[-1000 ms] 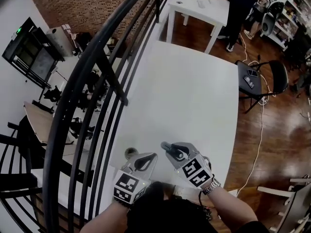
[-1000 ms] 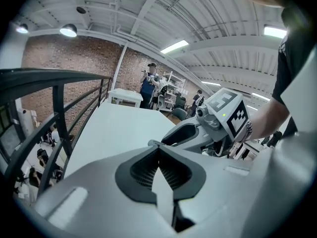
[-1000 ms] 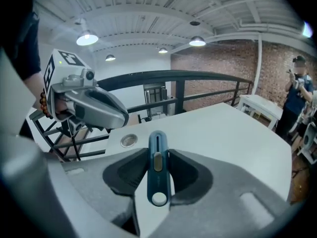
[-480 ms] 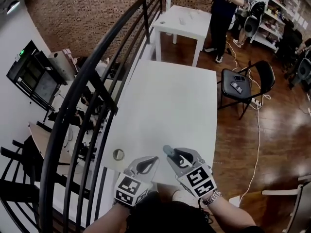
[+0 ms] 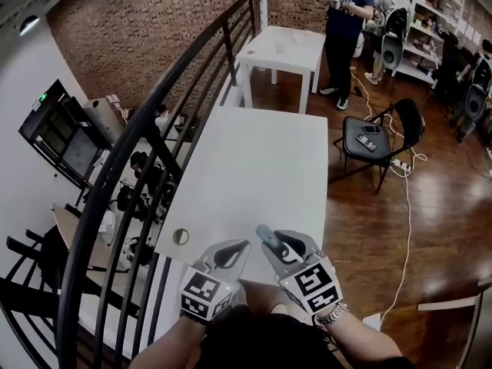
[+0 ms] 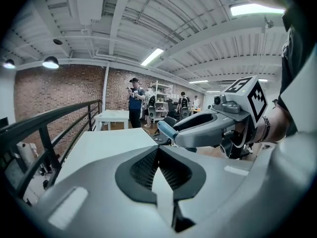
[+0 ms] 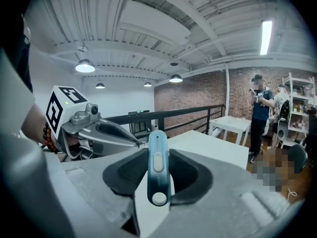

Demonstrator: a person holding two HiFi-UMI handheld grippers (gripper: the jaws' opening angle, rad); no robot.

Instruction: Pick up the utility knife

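Utility knife (image 7: 157,165) in right tool (image 5: 270,243) — over table (image 5: 261,160); left tool (image 6: 158,151) empty.

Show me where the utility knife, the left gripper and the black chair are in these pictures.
utility knife (image 7: 158,168): right gripper view, middle of its blue handle.
left gripper (image 6: 158,149): left gripper view, where its closed fingertips meet.
black chair (image 5: 407,118): head view, on its backrest.
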